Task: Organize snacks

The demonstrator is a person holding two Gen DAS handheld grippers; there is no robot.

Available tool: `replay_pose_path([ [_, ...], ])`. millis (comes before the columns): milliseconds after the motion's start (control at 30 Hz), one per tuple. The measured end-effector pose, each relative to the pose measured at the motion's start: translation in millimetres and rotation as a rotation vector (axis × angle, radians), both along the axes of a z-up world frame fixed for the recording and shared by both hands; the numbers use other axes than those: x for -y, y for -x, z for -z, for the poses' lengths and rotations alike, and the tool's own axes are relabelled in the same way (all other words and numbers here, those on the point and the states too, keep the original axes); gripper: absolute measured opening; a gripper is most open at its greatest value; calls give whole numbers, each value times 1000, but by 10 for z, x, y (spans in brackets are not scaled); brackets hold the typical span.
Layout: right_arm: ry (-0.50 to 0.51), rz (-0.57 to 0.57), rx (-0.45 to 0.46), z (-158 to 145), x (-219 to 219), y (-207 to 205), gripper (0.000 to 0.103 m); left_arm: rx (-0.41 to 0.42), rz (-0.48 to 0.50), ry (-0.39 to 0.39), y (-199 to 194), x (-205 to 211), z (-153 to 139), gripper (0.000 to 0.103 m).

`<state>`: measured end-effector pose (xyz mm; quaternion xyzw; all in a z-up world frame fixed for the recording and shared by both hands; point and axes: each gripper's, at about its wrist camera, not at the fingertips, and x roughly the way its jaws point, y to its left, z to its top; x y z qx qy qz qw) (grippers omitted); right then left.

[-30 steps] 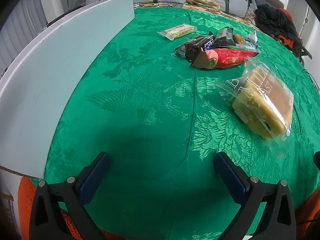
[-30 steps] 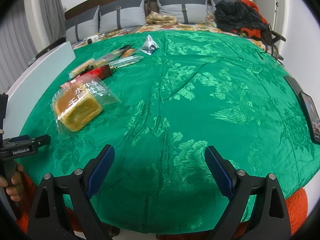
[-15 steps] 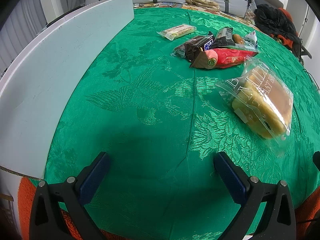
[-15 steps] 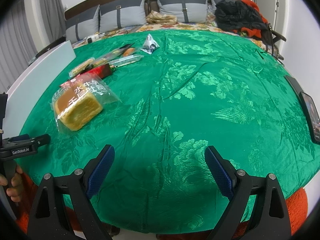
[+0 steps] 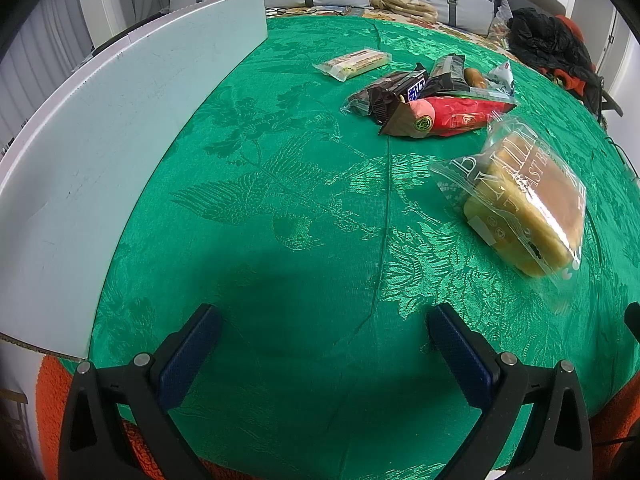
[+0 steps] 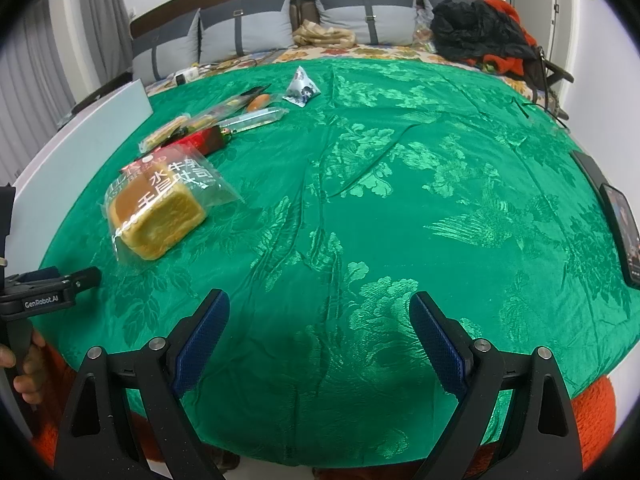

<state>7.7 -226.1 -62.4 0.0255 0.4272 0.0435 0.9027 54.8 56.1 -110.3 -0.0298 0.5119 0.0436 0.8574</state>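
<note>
A bagged bread loaf (image 5: 524,204) lies on the green tablecloth (image 5: 280,200), ahead and right of my left gripper (image 5: 320,332), which is open and empty. Beyond it lie a red snack pack (image 5: 452,118), dark chocolate packs (image 5: 396,90) and a clear cracker pack (image 5: 354,63). In the right wrist view the loaf (image 6: 156,212) is at the left, with the red pack (image 6: 204,140) and a small triangular packet (image 6: 302,87) farther back. My right gripper (image 6: 318,326) is open and empty over bare cloth. The left gripper's body (image 6: 48,296) shows at the left edge.
A white board (image 5: 100,140) stands along the table's left side. A phone (image 6: 620,232) lies at the right edge. Behind the table are a sofa with grey cushions (image 6: 248,32) and dark and orange clothes (image 6: 480,32).
</note>
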Motion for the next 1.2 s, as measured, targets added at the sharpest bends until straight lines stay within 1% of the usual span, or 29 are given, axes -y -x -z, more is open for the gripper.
replay_pose_path([
  [233,-7,1,-9,34,-2,2,93,2,2,0,1,1,-1,103],
  [400,-35,45,-14,22,134,1,94,-3,7,2,-1,7,-8,103],
  [500,-60,20,-19,4,113,-6,94,1,10,2,4,3,-7,103],
  [567,-97,-51,-28,-13,-13,-21,94,1,10,2,5,2,-5,103],
  [633,-110,-138,-38,-17,-193,-41,94,0,13,3,6,-2,-3,103],
  [767,-60,-298,-63,-14,-691,-193,94,-27,34,8,42,-28,-6,103],
  [867,-72,-374,-78,0,-948,-346,94,-26,45,6,127,-68,-7,103],
  [933,-87,-444,-131,87,-1151,-476,94,-26,39,6,168,-112,-7,103],
  [967,-75,-461,-157,151,-1231,-551,93,-27,35,6,173,-124,-6,103],
  [1000,-43,-450,-170,201,-1261,-637,93,-30,28,7,175,-142,-6,103],
  [1033,5,-405,-149,219,-1252,-733,93,-31,20,8,175,-157,-6,103],
  [1067,31,-351,-133,218,-1189,-834,93,-30,17,8,179,-162,-7,103],
  [1100,19,-287,-133,216,-1068,-970,93,-29,15,7,180,-164,-7,103],
  [1133,30,-199,-126,201,-919,-1081,93,-28,15,6,182,-163,-5,103],
  [1200,51,-63,-107,131,-599,-1207,93,-25,14,6,183,-160,-2,103],
])
